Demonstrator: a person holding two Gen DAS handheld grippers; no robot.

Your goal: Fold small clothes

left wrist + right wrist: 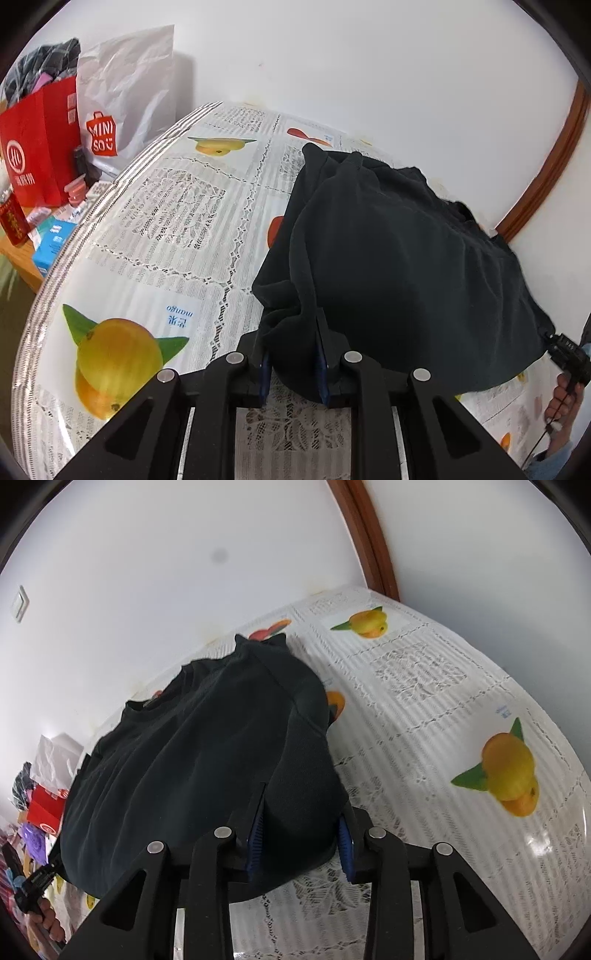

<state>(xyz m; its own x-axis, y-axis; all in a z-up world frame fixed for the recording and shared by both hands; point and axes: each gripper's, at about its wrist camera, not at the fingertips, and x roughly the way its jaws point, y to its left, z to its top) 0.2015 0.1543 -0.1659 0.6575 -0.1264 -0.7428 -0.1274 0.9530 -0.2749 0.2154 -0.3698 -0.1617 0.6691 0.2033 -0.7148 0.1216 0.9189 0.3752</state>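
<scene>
A black t-shirt (pixel 399 254) lies on the table with its near hem lifted off the tablecloth; it also shows in the right wrist view (pixel 199 746). My left gripper (pixel 293 369) holds the hem's left corner, cloth bunched between its blue pads and draped over the fingers. My right gripper (pixel 301 840) holds the hem's right corner the same way, with its jaws partly apart around the fabric. The collar end rests on the table near the wall. The right gripper also shows at the left wrist view's right edge (pixel 565 354).
The table (pixel 155 206) has a lace-and-fruit-print cloth under clear plastic. Left of it, a lower wooden surface holds a red bag (pixel 37 147), a white Miniso bag (pixel 122 107), and small boxes. A white wall and a brown door frame (pixel 369 535) stand behind.
</scene>
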